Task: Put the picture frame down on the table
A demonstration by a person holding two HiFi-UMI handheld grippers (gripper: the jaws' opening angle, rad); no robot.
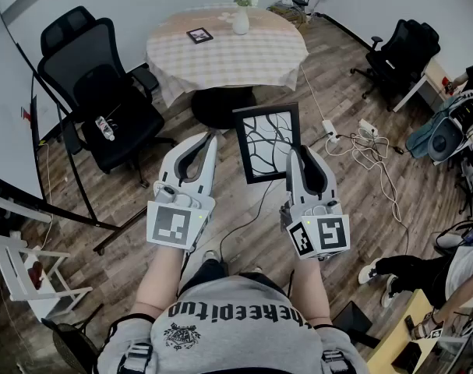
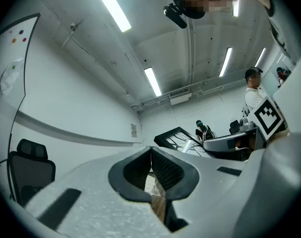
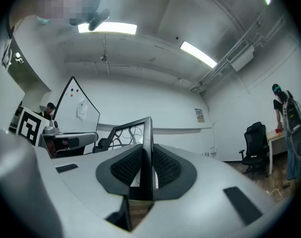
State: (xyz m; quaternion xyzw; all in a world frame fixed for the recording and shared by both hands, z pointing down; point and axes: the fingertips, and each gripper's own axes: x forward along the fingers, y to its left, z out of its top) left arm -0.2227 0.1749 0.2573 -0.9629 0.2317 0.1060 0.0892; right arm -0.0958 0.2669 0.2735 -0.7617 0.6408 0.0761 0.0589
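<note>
- My head camera looks steeply down from above my chest. My left gripper (image 1: 208,140) and right gripper (image 1: 295,156) sit close beneath it, with the wooden floor (image 1: 127,209) farther below and the round table (image 1: 227,49) beyond their tips.
- The camera on my left gripper sits right behind its closed jaws. It faces along them, tilted up at the ceiling lights (image 2: 110,6).
- The camera on my right gripper sits just as close behind its jaws and is also tilted up towards the ceiling.
- All three views share the picture frame (image 1: 267,142). It shows off to the right of my left gripper's tips, and edge-on between my right gripper's jaws.
- The left gripper view catches the right marker cube (image 2: 269,115) at its right edge, and the right gripper view catches the left marker cube (image 3: 29,123) at its left edge.
</note>
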